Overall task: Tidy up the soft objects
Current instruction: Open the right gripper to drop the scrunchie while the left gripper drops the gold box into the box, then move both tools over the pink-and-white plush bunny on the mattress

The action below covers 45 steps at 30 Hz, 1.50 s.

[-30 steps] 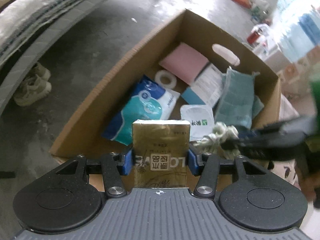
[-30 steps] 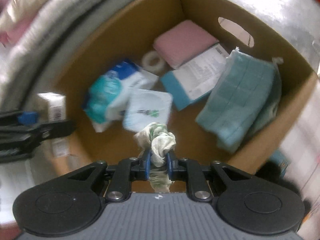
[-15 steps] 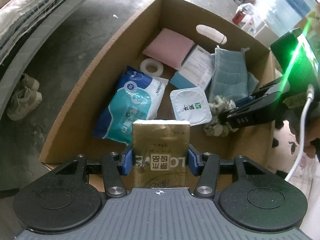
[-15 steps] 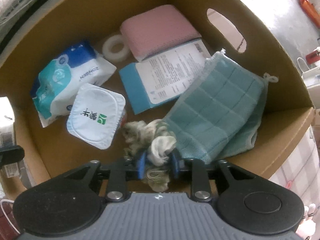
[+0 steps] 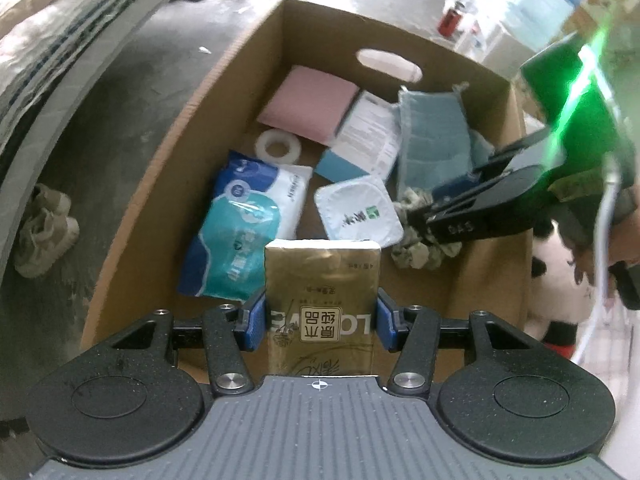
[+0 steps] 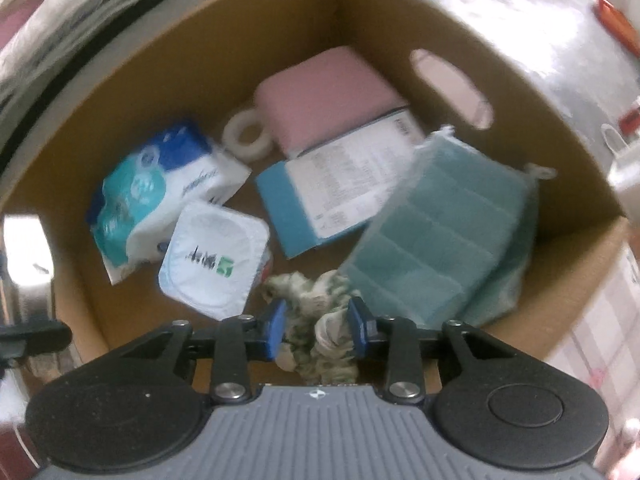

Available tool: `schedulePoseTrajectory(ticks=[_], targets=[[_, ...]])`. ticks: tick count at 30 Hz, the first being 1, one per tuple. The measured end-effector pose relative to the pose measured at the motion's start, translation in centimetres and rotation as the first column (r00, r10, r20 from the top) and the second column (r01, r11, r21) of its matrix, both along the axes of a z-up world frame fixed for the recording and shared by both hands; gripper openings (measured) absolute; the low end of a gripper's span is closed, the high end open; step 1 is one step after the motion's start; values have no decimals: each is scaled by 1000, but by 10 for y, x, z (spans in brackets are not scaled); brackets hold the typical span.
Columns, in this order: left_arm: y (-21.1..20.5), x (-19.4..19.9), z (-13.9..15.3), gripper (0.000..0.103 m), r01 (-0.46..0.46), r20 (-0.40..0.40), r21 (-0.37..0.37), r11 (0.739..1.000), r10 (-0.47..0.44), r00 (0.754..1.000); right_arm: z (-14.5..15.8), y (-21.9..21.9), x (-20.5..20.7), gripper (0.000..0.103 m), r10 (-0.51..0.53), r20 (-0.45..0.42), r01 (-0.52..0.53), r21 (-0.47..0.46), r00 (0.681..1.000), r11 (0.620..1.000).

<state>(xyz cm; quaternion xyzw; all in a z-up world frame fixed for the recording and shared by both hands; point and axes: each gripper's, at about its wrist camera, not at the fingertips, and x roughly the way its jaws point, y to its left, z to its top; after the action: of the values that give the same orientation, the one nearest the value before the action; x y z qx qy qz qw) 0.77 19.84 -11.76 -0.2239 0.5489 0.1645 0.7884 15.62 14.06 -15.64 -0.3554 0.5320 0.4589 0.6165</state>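
My right gripper (image 6: 316,330) is closing w/ the scrunchie (image 6: 320,320) loose between its pads, low in the box (image 6: 192,64). Left gripper (image 5: 319,320) clamps the tissue pack (image 5: 322,300) above the box: light, squashy, best held mid-sides. Concrete floor (image 5: 132,92) around; cluttered room.

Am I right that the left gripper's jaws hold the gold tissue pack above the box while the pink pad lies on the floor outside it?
Not quite: the left wrist view shows the pink pad inside the cardboard box, against its far wall. The left gripper does hold the gold tissue pack.
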Motion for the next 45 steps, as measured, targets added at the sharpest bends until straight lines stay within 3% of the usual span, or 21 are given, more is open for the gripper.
schedulePoseTrajectory(ticks=[4,7,10,15,20,21,23,25,28,31,34,35,37,38,41,42,43,45], targets=[[-9,17,-10,53,77,-48,-23,997,-79,996,30,-24,-3,36,-8,4,7,112,1000,994],[-13,36,-31,53,89,-159,-56,994,-96,982,75,-64,-3,36,-72,-5,71,214,997,974],[-17,53,-56,53,111,-273,-71,991,-126,954,103,-99,-8,36,-143,-5,139,255,990,957],[-26,77,-85,53,110,-359,-136,985,-152,921,114,-131,-9,36,-258,-23,254,284,966,925],[-45,97,-95,55,126,-326,-213,969,-192,926,111,-151,-7,36,-322,-16,309,326,947,893],[-49,101,-95,50,128,-312,-213,969,-191,931,110,-156,-6,36,-333,-22,321,331,943,888],[-54,106,-94,50,137,-297,-156,978,-179,938,109,-165,-2,36,-357,-37,348,335,933,876],[-51,107,-95,51,106,-263,-158,982,-146,954,106,-172,0,36,-378,-46,371,333,925,867],[-39,103,-95,60,52,-245,-189,981,-99,965,104,-185,4,36,-408,-68,406,323,911,855],[-33,93,-83,70,69,-224,-189,980,-111,968,102,-193,4,37,-424,-79,426,316,902,848],[-38,83,-75,85,184,-234,-182,966,-224,946,100,-198,3,37,-434,-93,440,311,896,842],[-42,79,-76,91,234,-266,-177,956,-275,924,99,-199,2,37,-437,-101,445,309,894,840],[-49,75,-87,92,311,-351,-174,934,-354,867,98,-200,1,37,-441,-113,453,308,891,837],[-48,74,-92,94,310,-368,-187,932,-360,857,97,-201,1,37,-442,-118,456,307,889,835],[-37,75,-106,89,226,-365,-299,927,-330,870,98,-202,0,37,-452,-125,467,311,883,828],[-33,76,-109,86,210,-358,-324,923,-324,875,98,-203,-1,37,-456,-124,471,311,881,826],[-29,79,-112,75,192,-358,-339,921,-315,879,98,-203,-1,37,-462,-124,476,310,878,823],[-20,82,-122,72,153,-379,-361,920,-294,878,98,-204,-1,37,-471,-127,486,310,873,817]])
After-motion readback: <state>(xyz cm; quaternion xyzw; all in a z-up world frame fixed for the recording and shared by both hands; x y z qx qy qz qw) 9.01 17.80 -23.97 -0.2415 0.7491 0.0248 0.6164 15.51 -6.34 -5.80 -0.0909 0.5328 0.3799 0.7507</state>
